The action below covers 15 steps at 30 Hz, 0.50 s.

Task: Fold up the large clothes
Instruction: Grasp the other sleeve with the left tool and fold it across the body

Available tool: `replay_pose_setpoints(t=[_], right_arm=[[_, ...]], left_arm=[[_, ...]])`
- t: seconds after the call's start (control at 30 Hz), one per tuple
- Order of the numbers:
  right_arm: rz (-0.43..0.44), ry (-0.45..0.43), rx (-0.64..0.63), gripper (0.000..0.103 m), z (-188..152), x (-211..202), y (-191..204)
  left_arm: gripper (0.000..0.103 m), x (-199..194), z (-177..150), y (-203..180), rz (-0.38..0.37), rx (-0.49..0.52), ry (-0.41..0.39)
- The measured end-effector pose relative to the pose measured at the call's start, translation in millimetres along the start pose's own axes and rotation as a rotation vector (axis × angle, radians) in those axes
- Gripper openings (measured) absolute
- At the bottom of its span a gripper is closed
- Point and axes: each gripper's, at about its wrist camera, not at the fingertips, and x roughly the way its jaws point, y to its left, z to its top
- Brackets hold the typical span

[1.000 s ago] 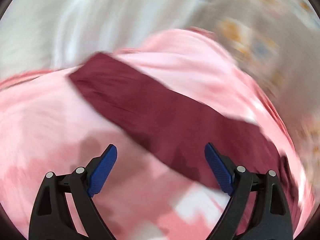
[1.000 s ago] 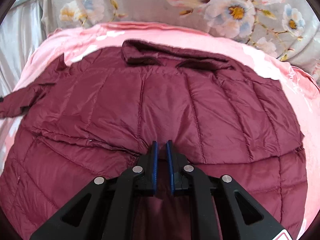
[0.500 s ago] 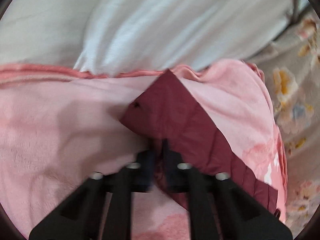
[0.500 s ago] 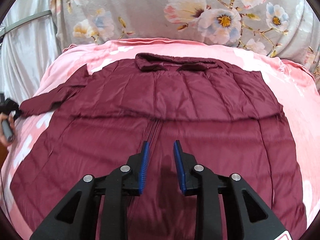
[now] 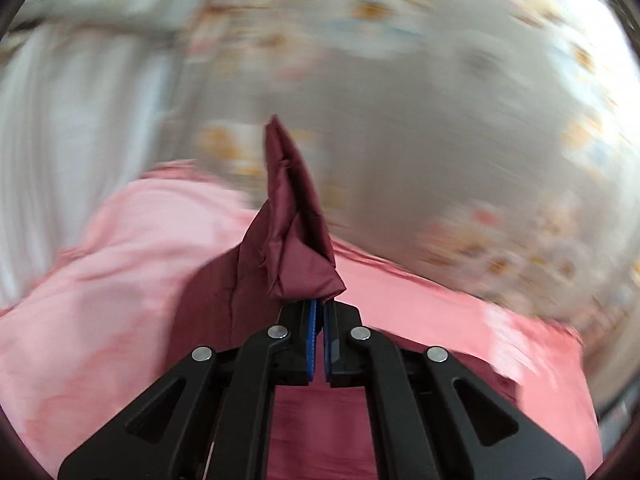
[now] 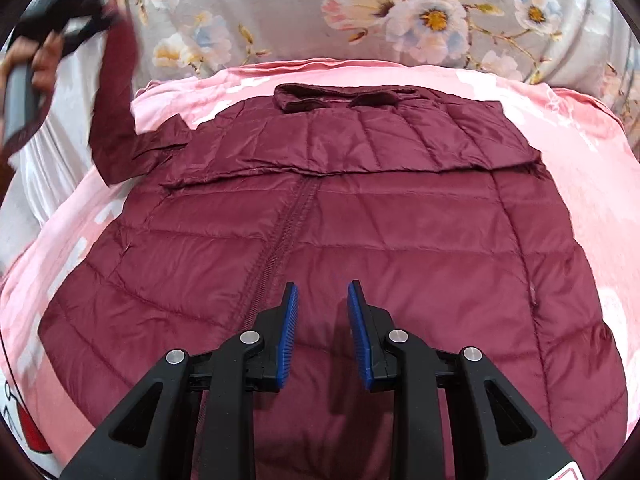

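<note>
A maroon quilted jacket (image 6: 360,232) lies spread flat, zip side up, on a pink blanket (image 6: 580,128), collar at the far end. My right gripper (image 6: 322,300) hovers open over the lower front of the jacket with nothing between its fingers. My left gripper (image 5: 319,306) is shut on the cuff of the jacket's sleeve (image 5: 292,236), which stands up crumpled from its tips. In the right wrist view that sleeve (image 6: 114,92) hangs lifted at the far left, held high by the left gripper (image 6: 100,12) in a hand.
A grey floral sheet (image 6: 400,12) covers the bed beyond the blanket. Pale curtain fabric (image 6: 52,148) hangs along the left side. The left wrist view is blurred by motion. A white object with red marks (image 6: 20,420) sits at the lower left edge.
My left gripper closed on the sleeve cuff and lifted it up off the blanket. My right gripper let go of the jacket front, opened partway and pulled back toward the hem.
</note>
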Motion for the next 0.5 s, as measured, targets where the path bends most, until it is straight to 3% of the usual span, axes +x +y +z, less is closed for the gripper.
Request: replay_pose_setpoints(t=[0.13, 0.27, 0.33, 0.4, 0.47, 0.5], right_arm=[[-0.009, -0.009, 0.039, 0.026, -2, -9, -18], [-0.025, -0.017, 0.067, 0.028, -4, -18, -36], [-0.037, -0.021, 0.077, 0.034, -4, -21, -46], [-0.044, -0.025, 0.084, 0.037, -2, -23, -55], [-0.052, -0.030, 0.096, 0.040, 1, -23, -63], [-0.052, -0.035, 0.105, 0.042, 5, -24, -67]], left_arm=[[0.001, 21, -35, -86, -0.127, 0.065, 0.090], [0.004, 50, -76, -139, -0.176, 0.102, 0.205], [0.005, 60, -102, -155, -0.203, 0.112, 0.254], [0.022, 65, -123, -162, -0.228, 0.115, 0.297], [0.076, 62, -136, -159, -0.237, 0.085, 0.308], [0.079, 58, -139, -152, -0.238, 0.061, 0.292]])
